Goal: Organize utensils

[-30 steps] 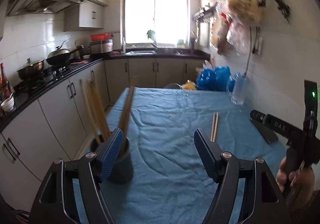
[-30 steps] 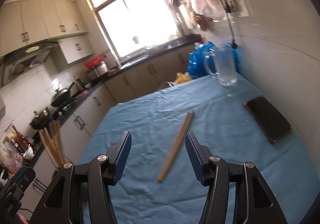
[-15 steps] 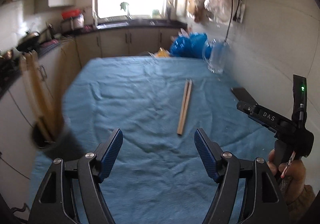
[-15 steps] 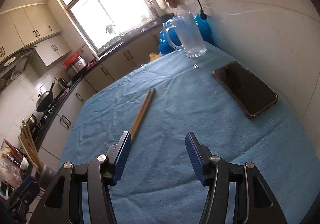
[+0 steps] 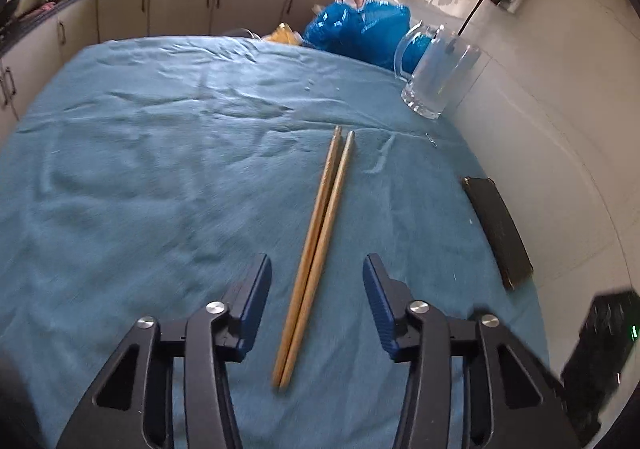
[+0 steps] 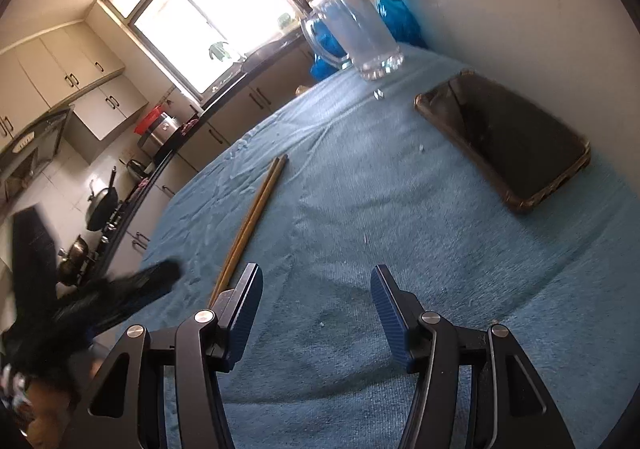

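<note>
A pair of wooden chopsticks [image 5: 320, 245] lies side by side on the blue tablecloth [image 5: 160, 177]. My left gripper [image 5: 316, 273] is open, its two blue-padded jaws on either side of the pair's near half, just above the cloth. In the right wrist view the chopsticks [image 6: 256, 213] lie to the left, ahead of the left jaw. My right gripper [image 6: 316, 281] is open and empty over bare cloth, right of the chopsticks. The left gripper [image 6: 132, 289] shows blurred at the left edge of that view. The utensil holder is out of view.
A glass mug [image 5: 438, 77] stands at the far right by the wall, also in the right wrist view [image 6: 356, 37]. A dark phone [image 5: 498, 229] lies along the right edge [image 6: 508, 141]. A blue plastic bag [image 5: 356, 29] sits behind the mug. Kitchen counters run to the left.
My left gripper has swung right from the holder with chopsticks and dropped over the loose pair, which now lies between its jaws. My right gripper has moved right and lower, towards the phone.
</note>
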`<action>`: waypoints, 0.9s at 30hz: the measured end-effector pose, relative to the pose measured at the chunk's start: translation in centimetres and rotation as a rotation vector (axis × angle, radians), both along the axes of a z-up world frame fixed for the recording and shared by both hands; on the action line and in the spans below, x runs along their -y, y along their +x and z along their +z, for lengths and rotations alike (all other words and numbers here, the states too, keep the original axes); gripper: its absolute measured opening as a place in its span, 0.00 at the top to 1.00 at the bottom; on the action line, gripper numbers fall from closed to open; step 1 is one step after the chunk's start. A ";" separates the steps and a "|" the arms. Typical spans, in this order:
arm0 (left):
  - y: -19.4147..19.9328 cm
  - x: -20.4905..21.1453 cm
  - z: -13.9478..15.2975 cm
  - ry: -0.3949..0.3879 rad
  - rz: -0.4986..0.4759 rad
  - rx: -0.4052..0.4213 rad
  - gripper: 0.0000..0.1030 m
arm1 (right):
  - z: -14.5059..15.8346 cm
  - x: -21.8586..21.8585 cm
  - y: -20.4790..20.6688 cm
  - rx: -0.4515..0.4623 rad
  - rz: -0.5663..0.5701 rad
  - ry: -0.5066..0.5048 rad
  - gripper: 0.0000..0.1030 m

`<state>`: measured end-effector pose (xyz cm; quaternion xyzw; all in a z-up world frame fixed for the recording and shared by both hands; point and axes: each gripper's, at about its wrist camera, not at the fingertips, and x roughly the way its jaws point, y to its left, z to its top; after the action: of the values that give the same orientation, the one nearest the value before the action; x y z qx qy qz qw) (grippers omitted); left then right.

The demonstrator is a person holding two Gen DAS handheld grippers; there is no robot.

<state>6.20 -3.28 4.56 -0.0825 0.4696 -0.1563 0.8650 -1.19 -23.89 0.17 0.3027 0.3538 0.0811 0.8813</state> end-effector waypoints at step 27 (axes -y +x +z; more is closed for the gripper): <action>3.9 3.2 -1.6 0.238 -0.022 -0.008 0.94 | -0.7 -0.2 0.3 -0.016 0.033 0.024 0.40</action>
<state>10.11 -6.46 2.95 0.0253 0.4891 -0.1085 0.8651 -0.92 -23.66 -0.53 0.3077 0.3647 0.0975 0.8734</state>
